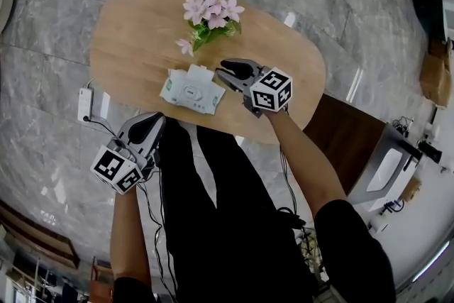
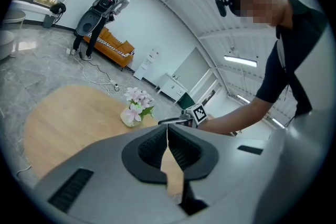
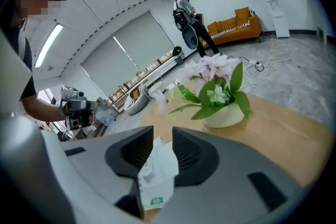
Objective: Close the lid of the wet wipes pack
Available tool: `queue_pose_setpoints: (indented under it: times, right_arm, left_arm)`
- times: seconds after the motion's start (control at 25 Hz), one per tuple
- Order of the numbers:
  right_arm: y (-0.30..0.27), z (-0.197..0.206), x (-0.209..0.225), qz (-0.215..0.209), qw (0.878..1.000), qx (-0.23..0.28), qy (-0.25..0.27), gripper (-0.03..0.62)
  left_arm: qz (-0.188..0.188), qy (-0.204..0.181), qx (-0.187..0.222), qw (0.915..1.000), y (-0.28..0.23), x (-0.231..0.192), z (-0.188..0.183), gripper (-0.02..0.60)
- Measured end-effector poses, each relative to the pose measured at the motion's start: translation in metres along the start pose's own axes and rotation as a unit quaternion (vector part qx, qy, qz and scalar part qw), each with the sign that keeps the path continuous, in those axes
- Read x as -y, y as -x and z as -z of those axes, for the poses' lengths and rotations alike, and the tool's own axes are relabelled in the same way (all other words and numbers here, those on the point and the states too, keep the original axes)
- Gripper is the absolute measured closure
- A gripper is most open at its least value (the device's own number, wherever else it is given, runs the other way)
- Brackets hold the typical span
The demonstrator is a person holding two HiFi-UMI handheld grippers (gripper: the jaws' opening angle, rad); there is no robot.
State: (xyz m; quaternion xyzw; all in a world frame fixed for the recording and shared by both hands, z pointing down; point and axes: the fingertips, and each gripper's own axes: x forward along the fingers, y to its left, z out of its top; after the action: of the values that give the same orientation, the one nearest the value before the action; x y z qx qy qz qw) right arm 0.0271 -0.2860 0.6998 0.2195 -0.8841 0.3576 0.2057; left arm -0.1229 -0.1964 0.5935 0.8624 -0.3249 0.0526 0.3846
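The white wet wipes pack with green print lies flat on the oval wooden table, near its front edge. My right gripper hovers just right of the pack with its jaws open, nothing pressed between them. In the right gripper view the pack shows through the gap of the right gripper, a white flap raised at its top. My left gripper hangs off the table's front edge, left of the person's legs. In its own view the left gripper has its tips touching and holds nothing.
A small pot of pink flowers stands on the table behind the pack, also seen as the flower pot in the right gripper view. A white power strip with a cable lies on the marble floor at the left. A dark wooden bench stands to the right.
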Motion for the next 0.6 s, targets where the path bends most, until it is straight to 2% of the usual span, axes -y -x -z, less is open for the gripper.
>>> queue_pose_setpoints:
  times: [0.36,0.6]
  right_arm:
    - [-0.031,0.047,0.022,-0.032,0.997,-0.050,-0.041,0.461]
    - [-0.040,0.068,0.044,-0.020,0.994,-0.055,-0.097,0.462]
  left_arm:
    - [0.015,0.001,-0.017,0.9997,-0.021,-0.001,0.017,0.563]
    - [0.014,0.008,-0.024,0.9996,-0.025,-0.003,0.029,0.563]
